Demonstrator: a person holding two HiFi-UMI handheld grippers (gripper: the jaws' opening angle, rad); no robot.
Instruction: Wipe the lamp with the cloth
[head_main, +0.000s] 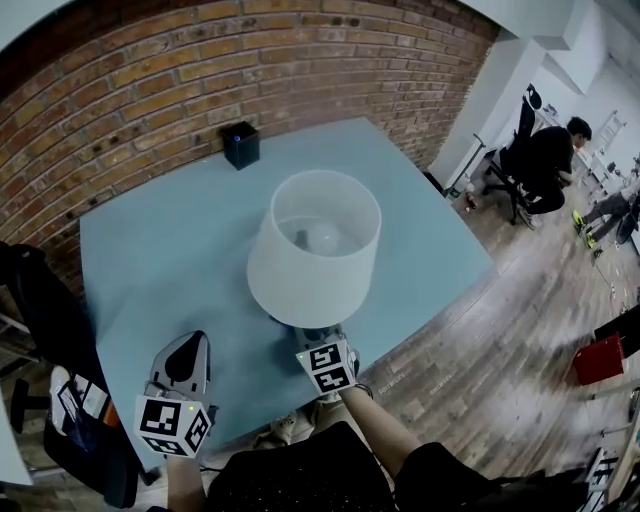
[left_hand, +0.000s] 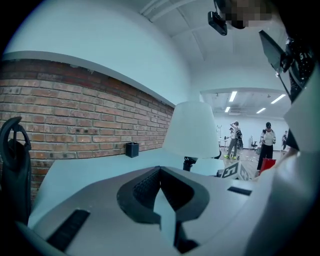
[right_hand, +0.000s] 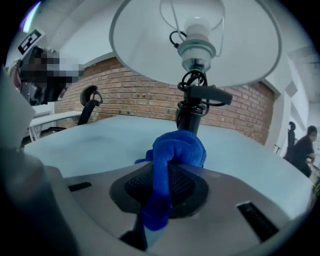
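Brick wall (head_main: 130, 80) backs the pale blue worktop (head_main: 150, 250), where the lamp (head_main: 315, 245) stands mid-frame in the head view and our right claw (right_hand: 167, 175) pinches the blue cloth (right_hand: 177, 150) just in front of its stem (right_hand: 189, 112), under the shade (right_hand: 150, 55). We judge the wipe goes best with light strokes, the closed, empty left claw (left_hand: 160, 195) ready to steady the lamp. We count one lamp, one cloth, one black box (head_main: 240, 145), two claws.

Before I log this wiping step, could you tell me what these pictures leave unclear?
Lamp base: head view, under the shade; right gripper view, behind the cloth.
Whether the cloth touches the lamp stem: right gripper view, they overlap, depth unreadable.
Tips of the right gripper: head view, beneath the shade.
Dark box contents: head view, too small.
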